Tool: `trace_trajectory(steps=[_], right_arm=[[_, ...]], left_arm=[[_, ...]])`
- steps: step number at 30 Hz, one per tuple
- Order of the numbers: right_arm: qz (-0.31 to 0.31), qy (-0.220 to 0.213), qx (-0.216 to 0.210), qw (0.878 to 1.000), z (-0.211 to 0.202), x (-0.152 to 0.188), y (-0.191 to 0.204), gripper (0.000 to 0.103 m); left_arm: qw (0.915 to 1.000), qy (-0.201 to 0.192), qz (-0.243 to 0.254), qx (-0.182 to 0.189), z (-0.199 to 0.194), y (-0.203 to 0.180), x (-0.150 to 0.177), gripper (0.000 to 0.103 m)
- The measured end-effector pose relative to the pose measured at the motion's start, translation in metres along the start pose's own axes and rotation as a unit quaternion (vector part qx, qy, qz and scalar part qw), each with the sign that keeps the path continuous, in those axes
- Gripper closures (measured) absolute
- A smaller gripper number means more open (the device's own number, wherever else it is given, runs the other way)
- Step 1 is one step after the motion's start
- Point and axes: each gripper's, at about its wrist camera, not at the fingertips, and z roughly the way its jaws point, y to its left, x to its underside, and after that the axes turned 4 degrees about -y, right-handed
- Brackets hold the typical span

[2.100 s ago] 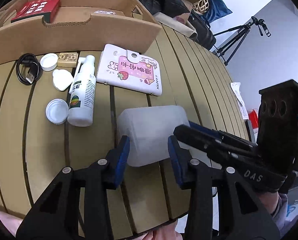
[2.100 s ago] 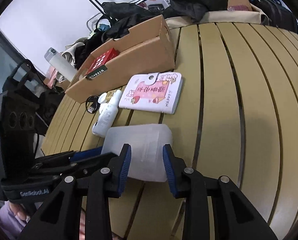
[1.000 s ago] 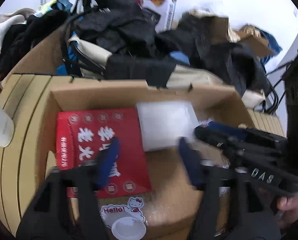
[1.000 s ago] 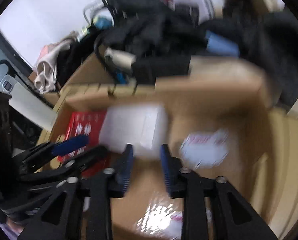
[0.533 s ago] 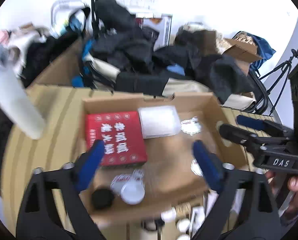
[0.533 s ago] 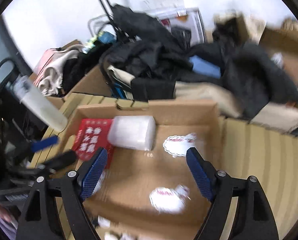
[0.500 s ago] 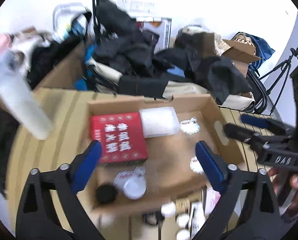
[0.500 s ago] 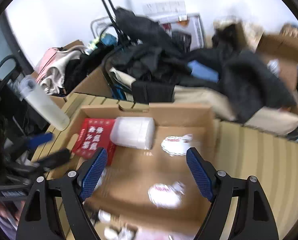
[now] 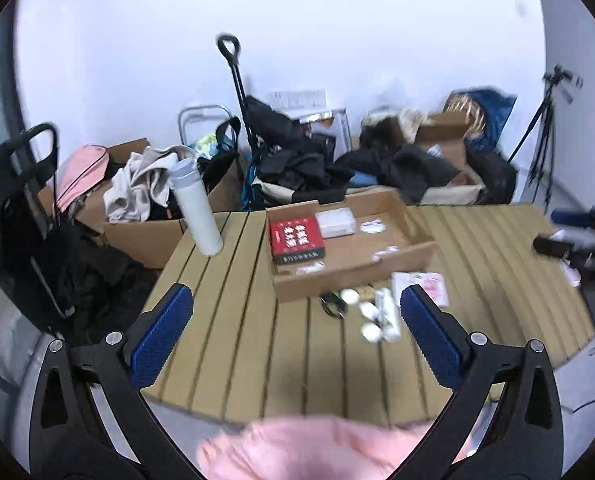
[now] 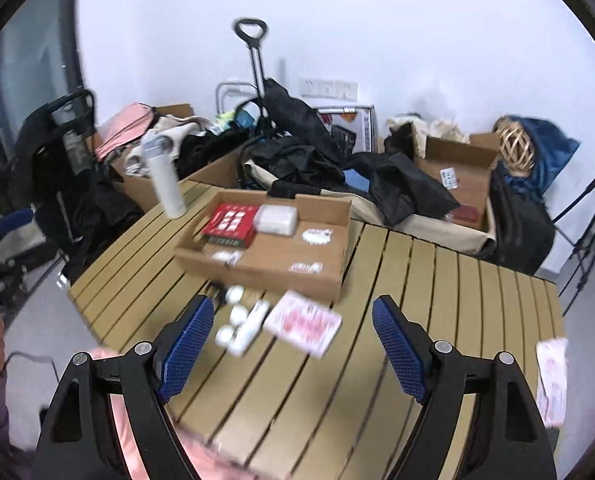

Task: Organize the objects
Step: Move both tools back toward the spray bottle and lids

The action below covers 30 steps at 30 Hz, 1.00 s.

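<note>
A shallow cardboard tray [image 9: 353, 276] [image 10: 257, 270] stands on the slatted wooden table [image 9: 237, 320]. In it lie a red box [image 9: 295, 236] [image 10: 231, 220] and a translucent white box [image 9: 335, 222] [image 10: 277, 218] beside it, plus several stickers. In front of the tray lie a pink pouch [image 9: 421, 286] [image 10: 303, 324], a white bottle [image 9: 387, 314] [image 10: 249, 328], white caps and a black cable [image 9: 331, 304]. My left gripper [image 9: 297, 336] and right gripper [image 10: 293, 344] are both open wide and empty, held high and back from the table.
A tall white flask [image 9: 197, 208] [image 10: 165, 176] stands at the table's far left corner. Bags, clothes and cardboard boxes [image 10: 453, 180] are piled behind the table. A tripod [image 9: 545, 140] stands at the right. Loose papers [image 10: 551, 376] lie near the right edge.
Both grippers carried the translucent white box from the table into the tray, let it go beside the red box, opened wide and pulled back and up.
</note>
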Motion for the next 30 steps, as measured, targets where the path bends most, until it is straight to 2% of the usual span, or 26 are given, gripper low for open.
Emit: trace_trajectory(steps=[3, 5, 6, 8, 9, 10, 12, 14, 18, 20, 23, 24, 26, 28, 30], right_arm=[[0.014, -0.011, -0.026, 1.0, -0.037, 0.056, 0.025, 0.018], [0.033, -0.014, -0.063, 0.997, -0.052, 0.095, 0.041, 0.018], [0.045, -0.013, -0.074, 0.996, -0.056, 0.114, 0.049, 0.018], [0.059, -0.001, -0.078, 0.995, -0.054, 0.137, 0.06, 0.018], [0.056, 0.012, -0.081, 0.995, -0.05, 0.143, 0.064, 0.018], [0.045, 0.024, -0.066, 0.997, -0.048, 0.145, 0.069, 0.018], [0.028, 0.015, -0.037, 0.999, -0.051, 0.142, 0.071, 0.018], [0.03, 0.006, -0.044, 0.999, -0.054, 0.137, 0.069, 0.018], [0.036, -0.001, -0.039, 0.999, -0.056, 0.137, 0.064, 0.018], [0.052, -0.021, -0.044, 0.997, -0.06, 0.143, 0.059, 0.018], [0.048, -0.002, -0.047, 0.998, -0.048, 0.149, 0.06, 0.019], [0.051, 0.008, -0.053, 0.997, -0.04, 0.152, 0.059, 0.021], [0.072, 0.018, -0.06, 0.995, -0.024, 0.158, 0.053, 0.055], [0.082, 0.036, -0.064, 0.994, -0.003, 0.161, 0.048, 0.061], [0.091, 0.042, -0.06, 0.993, 0.015, 0.158, 0.044, 0.061]], left_arm=[[0.9981, -0.051, -0.034, 0.005, -0.057, -0.002, 0.054, 0.0], [0.9959, -0.079, -0.044, 0.003, -0.075, -0.006, 0.08, 0.0], [0.995, -0.089, -0.043, 0.017, -0.078, -0.009, 0.092, 0.0], [0.9974, -0.069, -0.011, 0.02, -0.072, -0.024, 0.091, 0.0], [0.998, -0.062, 0.004, 0.013, -0.069, -0.031, 0.086, 0.0], [0.9981, -0.061, 0.009, 0.006, -0.069, -0.035, 0.085, 0.0], [0.9979, -0.063, 0.011, 0.006, -0.069, -0.041, 0.085, 0.0], [0.9985, -0.051, 0.013, 0.019, -0.066, -0.043, 0.089, 0.0], [0.9993, -0.031, 0.007, 0.02, -0.056, -0.043, 0.092, 0.0], [0.9993, -0.026, 0.0, 0.026, -0.053, -0.041, 0.098, 0.0], [0.9992, -0.011, -0.014, 0.036, -0.038, -0.037, 0.106, 0.0], [0.999, -0.001, -0.02, 0.039, -0.028, -0.035, 0.109, 0.0], [0.9987, 0.02, -0.025, 0.039, -0.009, -0.033, 0.115, 0.0], [0.9979, 0.042, -0.025, 0.042, 0.014, -0.031, 0.118, 0.0], [0.9974, 0.048, -0.028, 0.046, 0.039, -0.026, 0.112, 0.0]])
